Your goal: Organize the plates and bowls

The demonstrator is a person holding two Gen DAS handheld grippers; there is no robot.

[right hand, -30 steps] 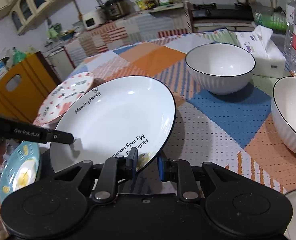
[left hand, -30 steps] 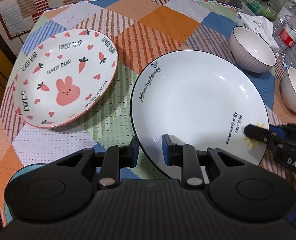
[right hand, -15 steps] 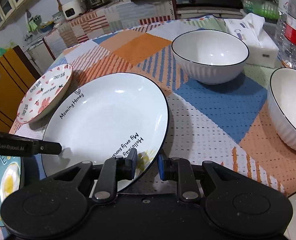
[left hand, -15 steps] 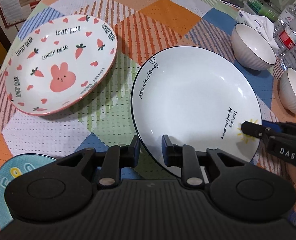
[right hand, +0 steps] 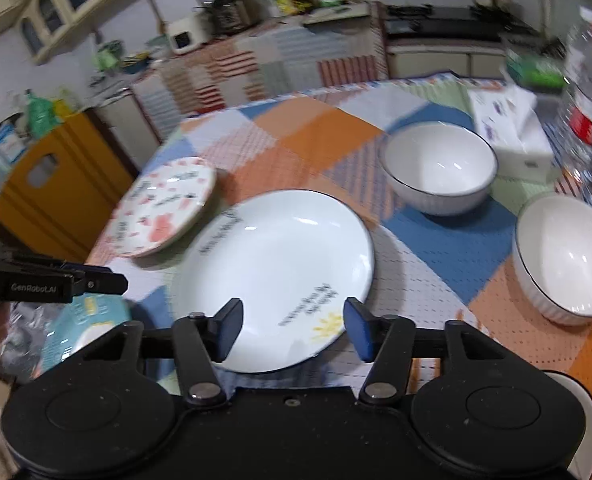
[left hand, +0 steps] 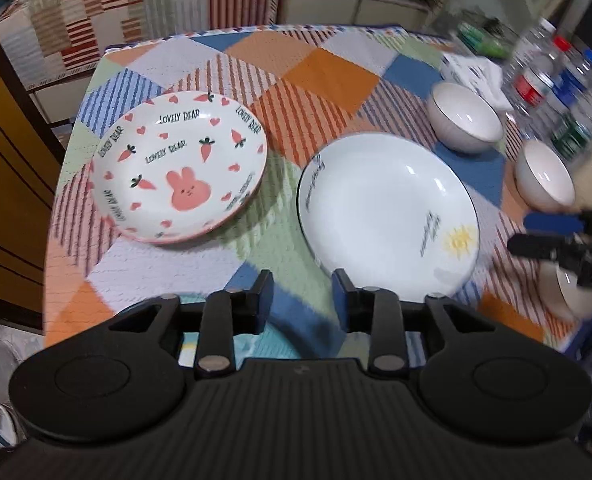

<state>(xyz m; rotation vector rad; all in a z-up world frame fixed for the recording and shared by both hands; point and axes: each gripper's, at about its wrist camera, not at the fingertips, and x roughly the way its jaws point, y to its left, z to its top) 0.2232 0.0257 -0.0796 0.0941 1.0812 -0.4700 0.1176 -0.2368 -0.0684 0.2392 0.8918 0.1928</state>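
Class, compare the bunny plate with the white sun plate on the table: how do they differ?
The bunny plate is covered in pink hearts, carrots and lettering; the white sun plate is mostly plain with one yellow sun. The bunny plate's rim is pink, the sun plate's dark. Both are round, empty and lie on the patchwork tablecloth.

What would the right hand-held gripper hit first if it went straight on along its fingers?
Most likely the white sun-print plate: the right hand-held gripper, jaws opening with nothing between them, points down at its near rim. Depth is uncertain.
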